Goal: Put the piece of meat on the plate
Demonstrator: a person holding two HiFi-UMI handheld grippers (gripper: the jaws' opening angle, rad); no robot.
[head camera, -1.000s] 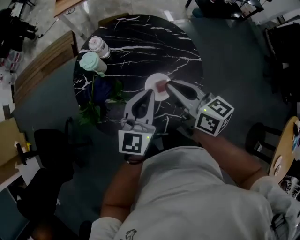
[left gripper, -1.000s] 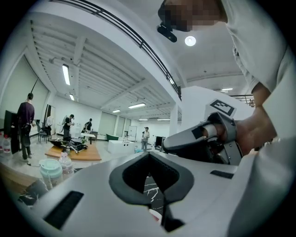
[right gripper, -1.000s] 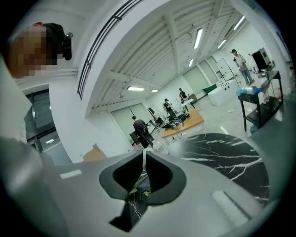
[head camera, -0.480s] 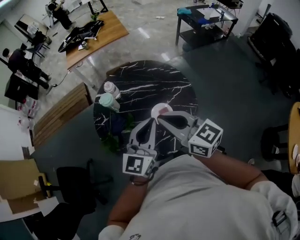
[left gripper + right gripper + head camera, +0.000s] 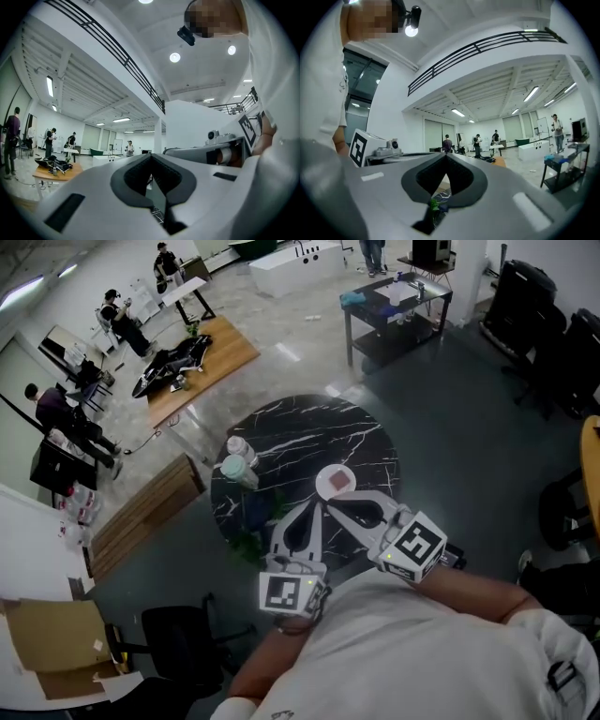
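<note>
A pinkish-brown piece of meat (image 5: 337, 483) lies on a small white plate (image 5: 322, 488) near the right edge of the round black marble table (image 5: 300, 432). Both grippers hang level, well above the table, between the plate and the person's body. My left gripper (image 5: 313, 506) is shut with nothing in it; in the left gripper view its tips (image 5: 151, 156) meet. My right gripper (image 5: 328, 503) is also shut and empty; in the right gripper view its tips (image 5: 446, 156) touch. The two noses sit side by side.
A clear bottle (image 5: 240, 448) and a green-lidded cup (image 5: 234, 468) stand on the table's left side, with a leafy flower (image 5: 251, 538) at its near-left edge. Around the table are a wooden bench (image 5: 141, 512), a wooden desk (image 5: 202, 352), a black cart (image 5: 398, 306) and several people at the far left.
Both grippers have risen and drawn back from the plate. The right gripper's tip has left the meat, which stays on the plate. The head view now takes in far more of the room.
</note>
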